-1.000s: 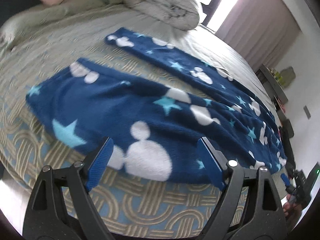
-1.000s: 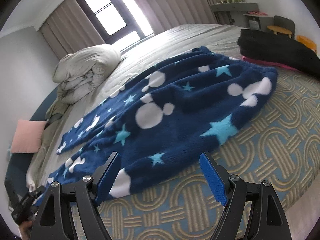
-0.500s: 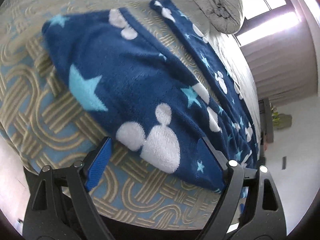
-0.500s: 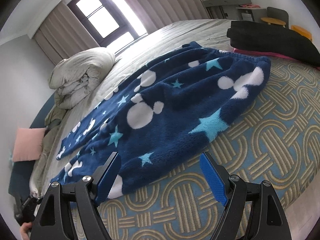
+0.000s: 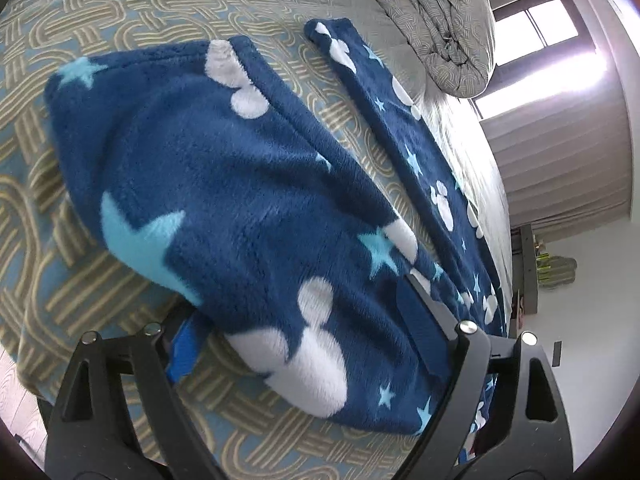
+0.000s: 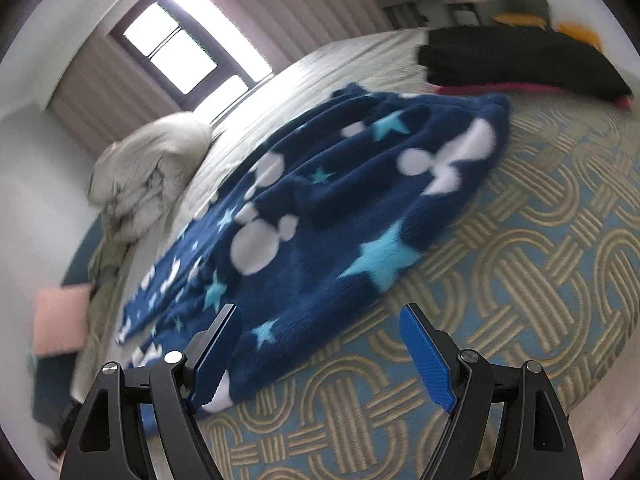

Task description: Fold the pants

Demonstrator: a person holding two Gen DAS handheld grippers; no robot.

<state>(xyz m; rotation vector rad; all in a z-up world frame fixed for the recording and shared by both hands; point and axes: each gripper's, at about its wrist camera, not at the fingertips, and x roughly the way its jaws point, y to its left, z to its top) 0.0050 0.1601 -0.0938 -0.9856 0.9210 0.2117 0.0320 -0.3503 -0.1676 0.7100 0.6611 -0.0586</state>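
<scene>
Navy fleece pants (image 5: 248, 184) with white mouse shapes and pale blue stars lie spread on the patterned bedspread (image 5: 120, 8), the two legs apart. My left gripper (image 5: 304, 340) is open, straddling the near edge of one leg. Its left pad (image 5: 184, 352) sits tucked at the fabric's edge and its right pad (image 5: 420, 328) rests over the fleece. In the right wrist view the pants (image 6: 320, 216) lie ahead. My right gripper (image 6: 320, 356) is open, with its left pad (image 6: 216, 352) at the pants' near edge and its right pad (image 6: 428, 364) above the bedspread (image 6: 540, 260).
A rolled grey duvet (image 5: 432, 20) (image 6: 148, 168) lies at the head of the bed near the window. A black garment pile (image 6: 520, 60) sits on the bed beyond the pants. A pink cushion (image 6: 60, 320) is far left. The bed's edge and floor (image 5: 16, 392) are close by.
My left gripper rolled and sank closer, so the leg's edge now lies between its fingers. My right gripper rolled and moved in until its left finger reached the pants' edge.
</scene>
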